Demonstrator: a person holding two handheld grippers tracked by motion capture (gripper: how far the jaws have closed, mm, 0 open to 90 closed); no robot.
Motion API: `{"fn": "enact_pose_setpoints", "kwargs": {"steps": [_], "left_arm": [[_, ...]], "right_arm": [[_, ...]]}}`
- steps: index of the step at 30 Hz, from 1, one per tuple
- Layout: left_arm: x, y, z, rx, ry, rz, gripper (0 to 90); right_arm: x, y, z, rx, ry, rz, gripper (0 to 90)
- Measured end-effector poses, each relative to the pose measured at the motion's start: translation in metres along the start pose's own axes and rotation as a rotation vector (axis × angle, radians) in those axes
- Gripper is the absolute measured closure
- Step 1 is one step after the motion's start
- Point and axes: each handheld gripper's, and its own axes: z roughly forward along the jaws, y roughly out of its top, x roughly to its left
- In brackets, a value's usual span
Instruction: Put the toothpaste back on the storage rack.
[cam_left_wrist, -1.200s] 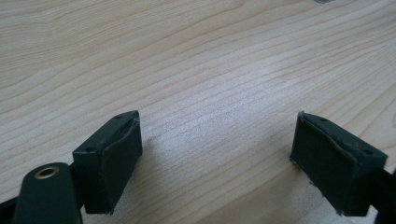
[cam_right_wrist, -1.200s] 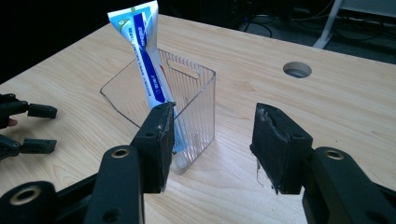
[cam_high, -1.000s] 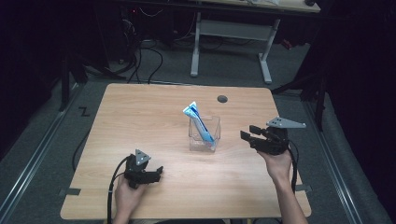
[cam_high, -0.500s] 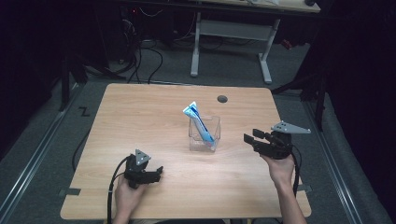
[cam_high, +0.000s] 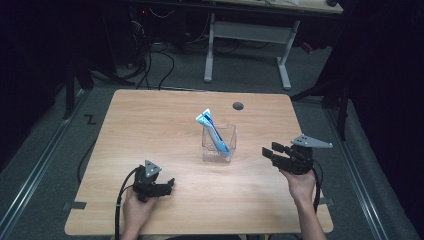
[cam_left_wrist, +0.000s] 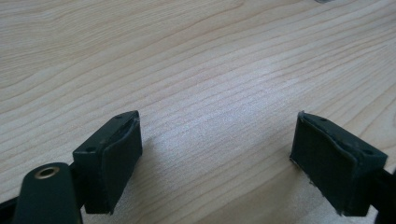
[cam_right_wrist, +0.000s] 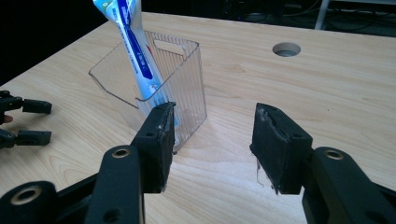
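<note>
On the wooden bench (cam_high: 150, 130), a clear ribbed plastic container (cam_high: 219, 145) stands just ahead of your right tool (cam_right_wrist: 210, 140), slightly to its left, and well apart from your left tool (cam_high: 170, 186). Inside it a blue-and-white tube (cam_right_wrist: 135, 56) leans tilted, its flat crimped end sticking up above the rim. Your right tool's jaws are spread with nothing between them. Your left tool (cam_left_wrist: 215, 154), low over bare bench, also gapes wide and holds nothing.
</note>
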Motion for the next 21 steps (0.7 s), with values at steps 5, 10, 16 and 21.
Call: {"fn": "enact_pose_setpoints", "kwargs": {"steps": [5, 10, 16, 21], "left_arm": [[0.0, 0.0, 0.0, 0.0, 0.0, 0.0, 16.5], [0.0, 0.0, 0.0, 0.0, 0.0, 0.0, 16.4], [0.0, 0.0, 0.0, 0.0, 0.0, -0.001, 16.5], [0.0, 0.0, 0.0, 0.0, 0.0, 0.0, 16.5]], "right_arm": [[-0.002, -0.007, 0.001, 0.002, -0.006, 0.009, 49.3], [-0.003, -0.014, 0.004, 0.011, -0.007, 0.015, 49.4], [-0.004, -0.021, 0.008, 0.022, -0.015, 0.021, 49.5], [-0.008, -0.028, 0.01, 0.038, -0.035, 0.036, 49.6]]}}
